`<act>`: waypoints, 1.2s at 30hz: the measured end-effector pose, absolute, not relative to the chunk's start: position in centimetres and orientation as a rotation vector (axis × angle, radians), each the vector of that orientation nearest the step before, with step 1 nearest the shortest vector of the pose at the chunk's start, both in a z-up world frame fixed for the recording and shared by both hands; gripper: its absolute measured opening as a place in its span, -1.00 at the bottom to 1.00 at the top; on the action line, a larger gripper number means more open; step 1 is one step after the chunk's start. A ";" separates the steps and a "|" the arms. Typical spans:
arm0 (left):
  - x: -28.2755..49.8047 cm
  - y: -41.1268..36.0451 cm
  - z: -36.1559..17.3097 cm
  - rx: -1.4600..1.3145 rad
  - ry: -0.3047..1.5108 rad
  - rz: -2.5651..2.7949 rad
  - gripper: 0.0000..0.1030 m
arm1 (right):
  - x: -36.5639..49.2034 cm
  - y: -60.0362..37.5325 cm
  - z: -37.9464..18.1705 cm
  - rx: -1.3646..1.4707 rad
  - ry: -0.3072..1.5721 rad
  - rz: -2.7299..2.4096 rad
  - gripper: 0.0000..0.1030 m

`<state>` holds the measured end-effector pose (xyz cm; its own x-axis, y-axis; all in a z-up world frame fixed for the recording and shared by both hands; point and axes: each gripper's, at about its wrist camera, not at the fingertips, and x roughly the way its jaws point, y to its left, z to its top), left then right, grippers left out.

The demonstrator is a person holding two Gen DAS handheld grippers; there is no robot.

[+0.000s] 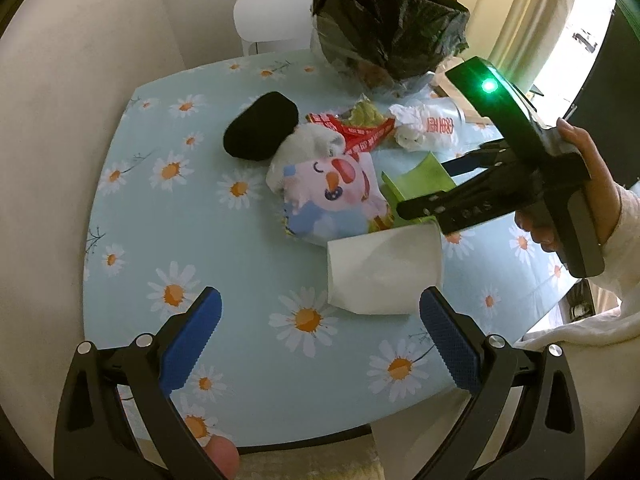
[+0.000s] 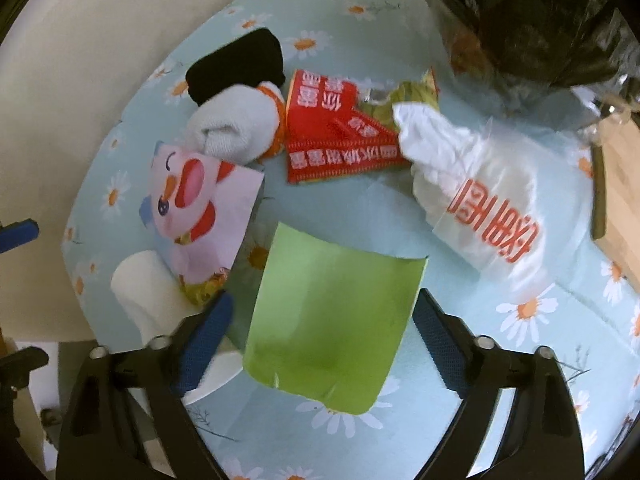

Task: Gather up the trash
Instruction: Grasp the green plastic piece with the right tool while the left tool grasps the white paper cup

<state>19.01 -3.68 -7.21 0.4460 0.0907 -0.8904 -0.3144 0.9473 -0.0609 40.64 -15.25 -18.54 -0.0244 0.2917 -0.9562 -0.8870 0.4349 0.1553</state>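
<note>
Trash lies heaped on a daisy-print table (image 1: 168, 216): a white paper sheet (image 1: 384, 272), a pink cartoon packet (image 1: 332, 196), a red wrapper (image 1: 360, 132) and a white plastic bag with red print (image 1: 428, 128). A curved green sheet (image 2: 332, 320) sits between the fingers of my right gripper (image 2: 322, 314), which points steeply down and is open; the pads flank the sheet's edges without clearly pressing. From the left wrist view, the right gripper (image 1: 424, 188) hovers over the green sheet (image 1: 416, 184). My left gripper (image 1: 320, 320) is open and empty, just short of the white paper.
A black trash bag (image 1: 388, 20) stands at the table's far edge. A black sock (image 1: 260, 126) and a white sock (image 1: 308, 144) lie beside the wrappers. A white chair (image 1: 272, 16) is behind the table, a wooden board (image 2: 620, 184) at the right. A hand (image 1: 580, 152) holds the right gripper.
</note>
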 end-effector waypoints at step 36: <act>25.4 -6.0 -13.5 -0.283 1.142 0.016 0.81 | 41.5 -28.9 -15.2 -0.474 1.338 0.867 0.29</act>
<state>25.39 -5.96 -13.54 0.4194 -0.1316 -0.8982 -0.1564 0.9642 -0.2143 41.54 -28.86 -15.25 -0.0040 0.2686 -0.9633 -0.7697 0.6141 0.1744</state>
